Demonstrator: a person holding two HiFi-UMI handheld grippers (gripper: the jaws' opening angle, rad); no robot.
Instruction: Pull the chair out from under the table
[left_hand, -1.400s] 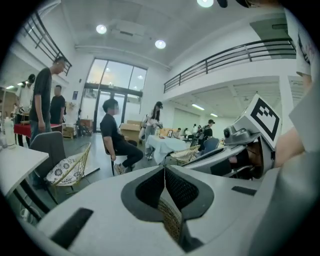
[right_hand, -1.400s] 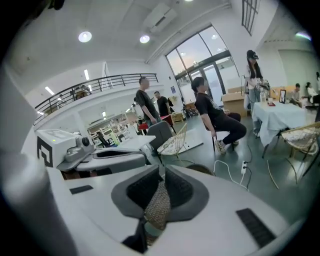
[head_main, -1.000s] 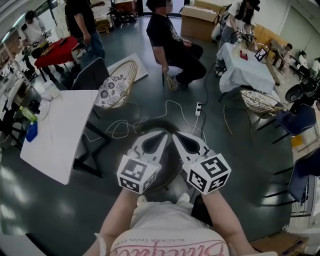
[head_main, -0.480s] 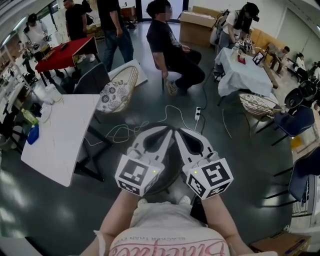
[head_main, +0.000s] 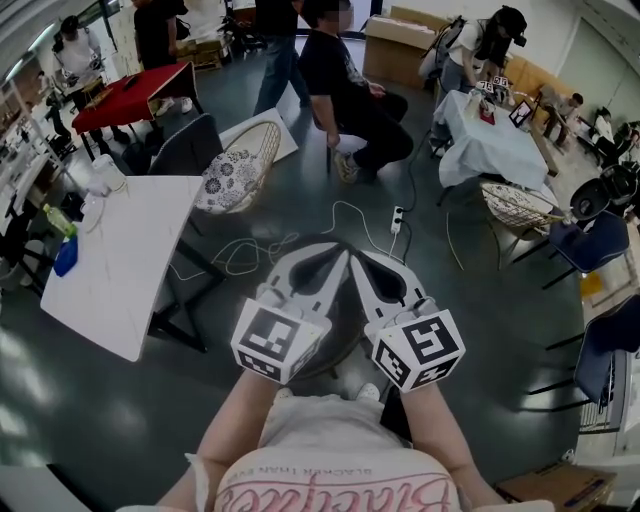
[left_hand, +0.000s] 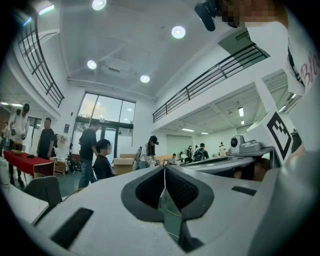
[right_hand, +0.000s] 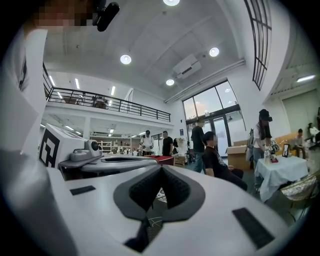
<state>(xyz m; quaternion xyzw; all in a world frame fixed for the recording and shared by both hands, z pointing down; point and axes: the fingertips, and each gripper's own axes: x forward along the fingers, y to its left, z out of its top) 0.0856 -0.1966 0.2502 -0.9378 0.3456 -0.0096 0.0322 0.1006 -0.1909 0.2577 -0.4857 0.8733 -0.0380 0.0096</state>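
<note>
A white table (head_main: 120, 260) stands at the left in the head view. At its far end a dark grey chair (head_main: 183, 150) is tucked close, and its back shows low at the left of the left gripper view (left_hand: 45, 189). A wicker chair with a floral cushion (head_main: 237, 165) stands just right of it. My left gripper (head_main: 338, 250) (left_hand: 164, 167) and right gripper (head_main: 356, 258) (right_hand: 161, 169) are held side by side in front of my body. They point level into the room, well short of table and chair. Both are shut with nothing between the jaws.
A power strip with a white cable (head_main: 397, 215) lies on the floor ahead. A seated person (head_main: 350, 100) is beyond it. A cloth-covered table (head_main: 490, 145), another wicker chair (head_main: 520, 205) and blue chairs (head_main: 590, 240) stand at the right. A red table (head_main: 130, 100) is at the far left.
Both grippers have risen a little and stayed shut, side by side. A standing person in the background has walked to the right.
</note>
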